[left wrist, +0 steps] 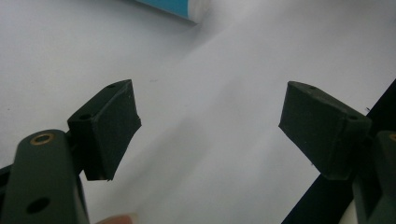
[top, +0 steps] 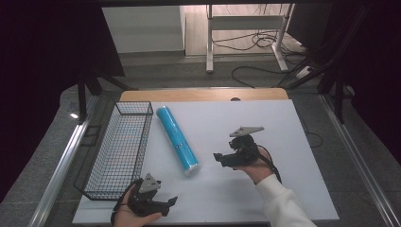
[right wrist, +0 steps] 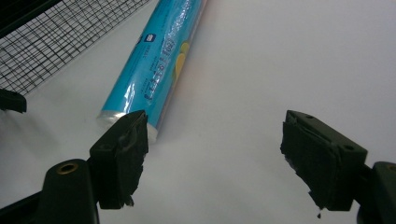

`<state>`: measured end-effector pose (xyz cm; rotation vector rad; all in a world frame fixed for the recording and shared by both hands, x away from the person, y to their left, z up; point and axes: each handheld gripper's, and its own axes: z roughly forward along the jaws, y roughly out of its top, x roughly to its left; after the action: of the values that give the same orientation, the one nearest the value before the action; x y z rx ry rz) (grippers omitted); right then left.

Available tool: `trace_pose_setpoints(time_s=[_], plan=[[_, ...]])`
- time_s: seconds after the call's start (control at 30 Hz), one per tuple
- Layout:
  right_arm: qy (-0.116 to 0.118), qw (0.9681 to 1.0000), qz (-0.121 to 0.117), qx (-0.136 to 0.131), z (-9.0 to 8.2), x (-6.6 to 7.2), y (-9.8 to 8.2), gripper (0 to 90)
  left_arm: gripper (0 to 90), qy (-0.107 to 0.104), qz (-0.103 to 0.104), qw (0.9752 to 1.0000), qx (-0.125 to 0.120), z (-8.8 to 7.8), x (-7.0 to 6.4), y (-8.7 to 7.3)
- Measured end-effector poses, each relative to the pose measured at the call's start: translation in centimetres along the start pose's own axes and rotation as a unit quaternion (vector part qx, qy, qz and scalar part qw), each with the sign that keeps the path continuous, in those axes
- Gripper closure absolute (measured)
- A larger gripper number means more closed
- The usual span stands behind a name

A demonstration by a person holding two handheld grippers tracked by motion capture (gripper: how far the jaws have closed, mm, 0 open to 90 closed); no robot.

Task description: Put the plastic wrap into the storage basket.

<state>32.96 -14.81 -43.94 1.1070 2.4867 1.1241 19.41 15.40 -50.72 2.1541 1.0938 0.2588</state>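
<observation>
A long blue roll wrapped in shiny film [top: 177, 140] lies flat on the white tabletop [top: 269, 123], running from the back towards the front. My right gripper [top: 217, 157] hovers just right of the roll's near end, pointing left at it. Seen from the right gripper view, the roll [right wrist: 159, 60] lies ahead and to the left of the right gripper [right wrist: 215, 154], whose jaws stand open with nothing between them. My left gripper [top: 172, 201] rests at the table's front edge. It [left wrist: 210, 126] is open over bare tabletop, with the roll's end [left wrist: 180, 7] far ahead.
A black wire basket [top: 118, 151] stands left of the roll, along the table's left edge, and it has nothing in it; its mesh [right wrist: 56, 42] also appears in the right gripper view. Bare tabletop lies to the right of the roll. Desk legs and cables are on the floor behind.
</observation>
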Motion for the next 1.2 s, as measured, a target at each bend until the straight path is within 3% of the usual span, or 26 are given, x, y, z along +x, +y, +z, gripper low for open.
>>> trace_pose_setpoints(time_s=[0.17,0.53,1.2], plan=[[0.001,0.9999,0.001,0.014,1.6,0.2,0.8,24.0,19.2,-0.001,-0.002,1.0000,-0.003,-0.2,0.0,-0.1],[0.001,0.9996,0.001,0.029,3.3,0.9,2.3,23.9,19.1,-0.001,0.002,1.0000,0.002,0.0,-0.1,-0.2],[0.024,0.9981,-0.021,0.052,7.9,4.3,6.2,24.9,18.9,-0.003,0.011,0.9999,0.007,0.1,-0.2,-0.2]])
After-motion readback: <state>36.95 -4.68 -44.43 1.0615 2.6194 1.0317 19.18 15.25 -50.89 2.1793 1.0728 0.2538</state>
